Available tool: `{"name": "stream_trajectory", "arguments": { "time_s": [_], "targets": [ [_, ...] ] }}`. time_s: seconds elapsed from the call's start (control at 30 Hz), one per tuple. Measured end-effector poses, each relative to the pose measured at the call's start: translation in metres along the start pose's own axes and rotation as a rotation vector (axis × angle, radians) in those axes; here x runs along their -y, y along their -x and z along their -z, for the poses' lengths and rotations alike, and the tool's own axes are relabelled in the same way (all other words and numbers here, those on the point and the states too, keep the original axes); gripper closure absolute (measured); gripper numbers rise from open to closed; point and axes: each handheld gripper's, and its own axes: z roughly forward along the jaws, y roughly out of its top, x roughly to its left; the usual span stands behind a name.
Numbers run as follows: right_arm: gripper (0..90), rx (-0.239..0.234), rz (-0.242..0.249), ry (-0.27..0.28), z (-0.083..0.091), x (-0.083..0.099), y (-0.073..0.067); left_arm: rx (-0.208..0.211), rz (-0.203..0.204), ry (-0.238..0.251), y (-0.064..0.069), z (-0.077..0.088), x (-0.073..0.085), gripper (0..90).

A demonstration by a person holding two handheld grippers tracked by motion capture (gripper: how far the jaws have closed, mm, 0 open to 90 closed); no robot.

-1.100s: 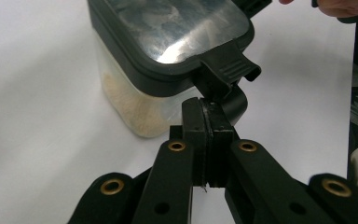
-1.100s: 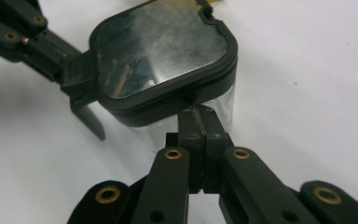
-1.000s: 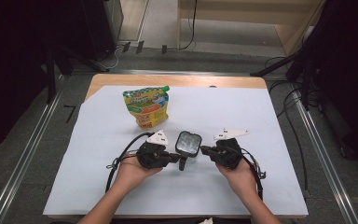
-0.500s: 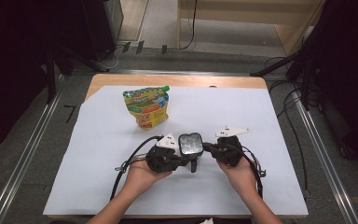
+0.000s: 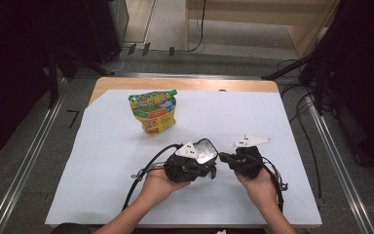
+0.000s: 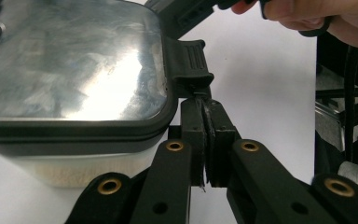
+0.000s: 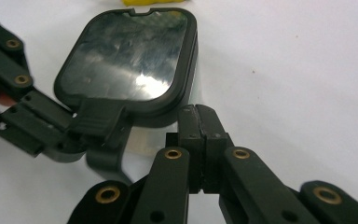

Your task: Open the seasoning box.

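Low in the centre of the high view, a lidded container sat on the white-covered counter. The left gripper, jaws pressed together, touched the container's black latch. The right gripper, jaws also together, rested just beside it. A snack pouch stood at upper left.

Both forearms come in from the near edge and angle inward, so the two grippers sit close together, low over the tabletop. The left hand cups the left gripper from below and points it toward the right; its jaws are pressed flat together with nothing between them. The right hand grips the right gripper from behind and points it toward the left; its jaws are also pressed together. A cable trails from each gripper.
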Motion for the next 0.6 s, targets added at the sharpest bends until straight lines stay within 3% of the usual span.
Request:
{"name": "stream_trajectory", "arguments": {
  "time_s": [0.17, 0.37, 0.6],
  "targets": [
    [90.0, -0.023, -0.004, -0.001, 0.014, 0.006, -0.004, 0.017, 0.0, -0.011, -0.001, 0.004, -0.001, 85.7],
    [90.0, -0.06, 0.016, -0.014, 0.024, 0.01, -0.013, 0.039, 0.029, -0.037, -0.004, 0.02, 0.002, 80.0],
    [90.0, -0.102, 0.072, -0.035, 0.025, 0.01, -0.028, 0.001, 0.032, -0.03, -0.018, 0.044, 0.005, 72.7]
  ]
}}
